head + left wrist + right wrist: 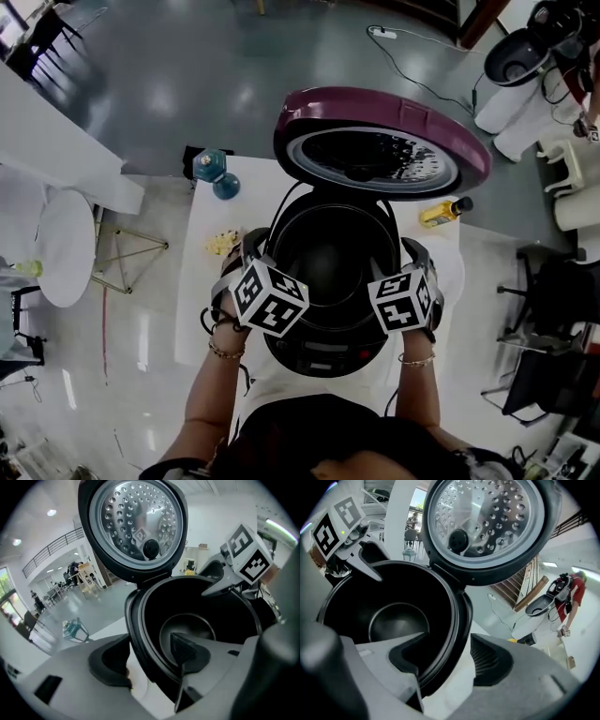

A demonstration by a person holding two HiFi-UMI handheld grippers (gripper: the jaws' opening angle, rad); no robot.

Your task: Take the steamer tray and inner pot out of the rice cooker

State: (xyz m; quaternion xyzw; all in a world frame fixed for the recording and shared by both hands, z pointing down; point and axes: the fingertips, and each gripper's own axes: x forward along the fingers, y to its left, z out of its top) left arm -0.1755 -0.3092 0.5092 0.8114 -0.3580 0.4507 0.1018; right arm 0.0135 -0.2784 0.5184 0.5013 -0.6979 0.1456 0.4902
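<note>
While the round black inner pot (pixel 330 246) sits inside the open maroon-lidded rice cooker (pixel 323 352), the left gripper (pixel 147 660) and right gripper (pixel 450 658) straddle opposite rims, jaws apart, apparently for a balanced lift.

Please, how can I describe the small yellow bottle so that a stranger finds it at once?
Find the white table carrying the open black rice cooker with a purple lid. Right of the cooker, just under the raised lid's edge, is the small yellow bottle. It alone has a dark cap.
</note>
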